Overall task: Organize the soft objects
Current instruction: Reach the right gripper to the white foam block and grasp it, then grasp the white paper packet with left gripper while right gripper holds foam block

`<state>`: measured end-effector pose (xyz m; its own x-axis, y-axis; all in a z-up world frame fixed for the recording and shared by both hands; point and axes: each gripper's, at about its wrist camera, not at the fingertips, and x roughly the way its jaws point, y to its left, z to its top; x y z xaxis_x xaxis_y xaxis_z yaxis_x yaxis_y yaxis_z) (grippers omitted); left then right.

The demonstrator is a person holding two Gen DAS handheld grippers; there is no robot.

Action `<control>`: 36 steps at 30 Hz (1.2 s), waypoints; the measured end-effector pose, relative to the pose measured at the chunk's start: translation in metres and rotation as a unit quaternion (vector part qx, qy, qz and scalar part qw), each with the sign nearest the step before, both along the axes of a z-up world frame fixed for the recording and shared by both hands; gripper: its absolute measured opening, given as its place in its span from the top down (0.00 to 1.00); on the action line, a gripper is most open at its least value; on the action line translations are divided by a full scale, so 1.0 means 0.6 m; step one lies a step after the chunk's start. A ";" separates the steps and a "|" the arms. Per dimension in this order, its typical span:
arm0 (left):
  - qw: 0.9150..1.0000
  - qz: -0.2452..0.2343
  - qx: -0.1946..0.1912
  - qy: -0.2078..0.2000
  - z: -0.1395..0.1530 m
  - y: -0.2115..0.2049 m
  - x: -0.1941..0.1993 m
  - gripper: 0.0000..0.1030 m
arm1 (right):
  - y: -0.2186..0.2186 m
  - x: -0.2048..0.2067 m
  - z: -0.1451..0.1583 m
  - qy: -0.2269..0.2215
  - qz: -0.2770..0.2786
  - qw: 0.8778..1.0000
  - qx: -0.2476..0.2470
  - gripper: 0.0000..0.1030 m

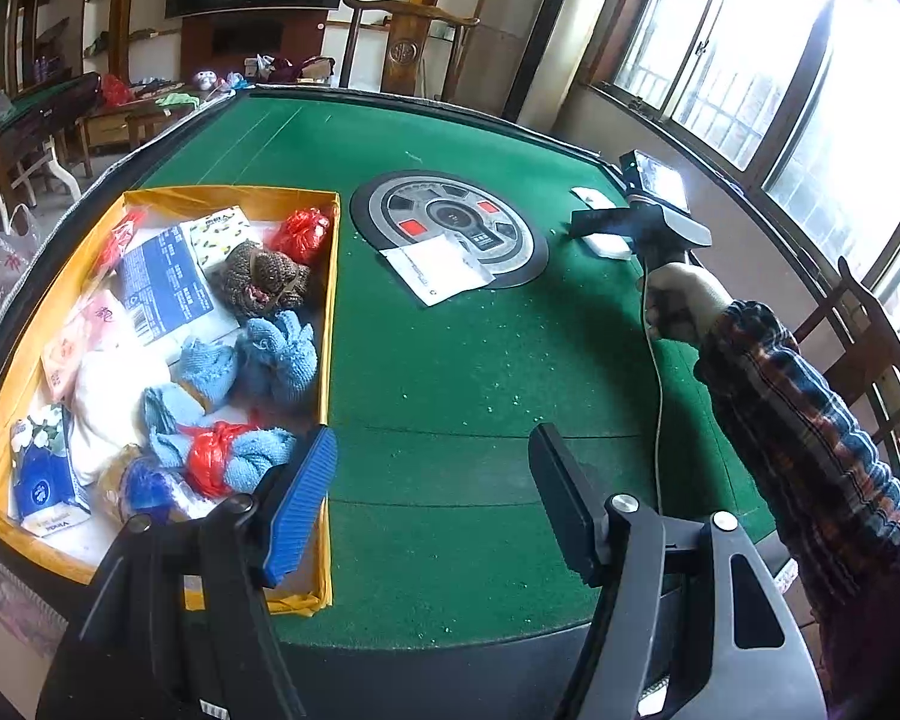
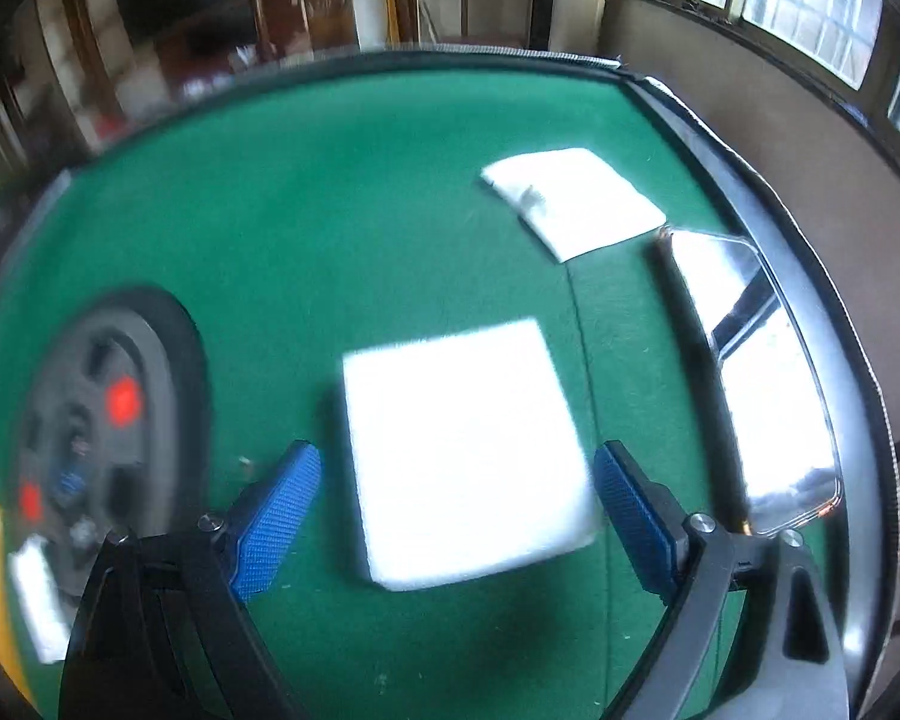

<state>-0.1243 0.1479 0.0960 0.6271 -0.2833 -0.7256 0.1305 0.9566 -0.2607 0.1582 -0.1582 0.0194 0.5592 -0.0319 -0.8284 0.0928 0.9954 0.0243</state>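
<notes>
A yellow box [image 1: 330,300] on the green table's left holds several soft things: blue towels [image 1: 276,354], a brown knitted bundle [image 1: 261,279], red bags and tissue packs. My left gripper [image 1: 432,492] is open and empty, beside the box's right wall near the front edge. My right gripper [image 2: 456,516] is open, its blue pads on either side of a white folded cloth [image 2: 462,456] lying on the felt. The right gripper shows in the left wrist view [image 1: 600,228] over that cloth [image 1: 609,246]. A second white cloth [image 2: 570,198] lies farther back.
A round grey control panel [image 1: 450,222] sits at the table's centre with a white packet [image 1: 438,267] on it. A shiny phone [image 2: 762,384] lies by the right rim. Wooden chairs stand around the table [image 1: 450,360]; windows are on the right.
</notes>
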 end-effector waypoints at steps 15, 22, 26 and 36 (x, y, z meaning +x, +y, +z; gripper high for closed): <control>0.998 -0.062 0.013 0.015 -0.007 -0.073 0.117 0.28 | -0.031 -0.290 -0.013 -0.038 0.026 0.974 0.220 0.38; 0.994 -0.049 0.065 0.072 -0.051 -0.121 0.293 0.28 | -0.037 -0.293 -0.017 -0.060 0.033 0.969 0.238 0.37; 0.992 -0.020 0.082 0.097 -0.091 -0.125 0.366 0.28 | -0.046 -0.290 -0.019 -0.059 0.034 0.963 0.259 0.37; 0.986 -0.068 0.100 0.111 -0.123 -0.178 0.364 0.20 | -0.054 -0.289 -0.025 -0.057 0.031 0.956 0.285 0.37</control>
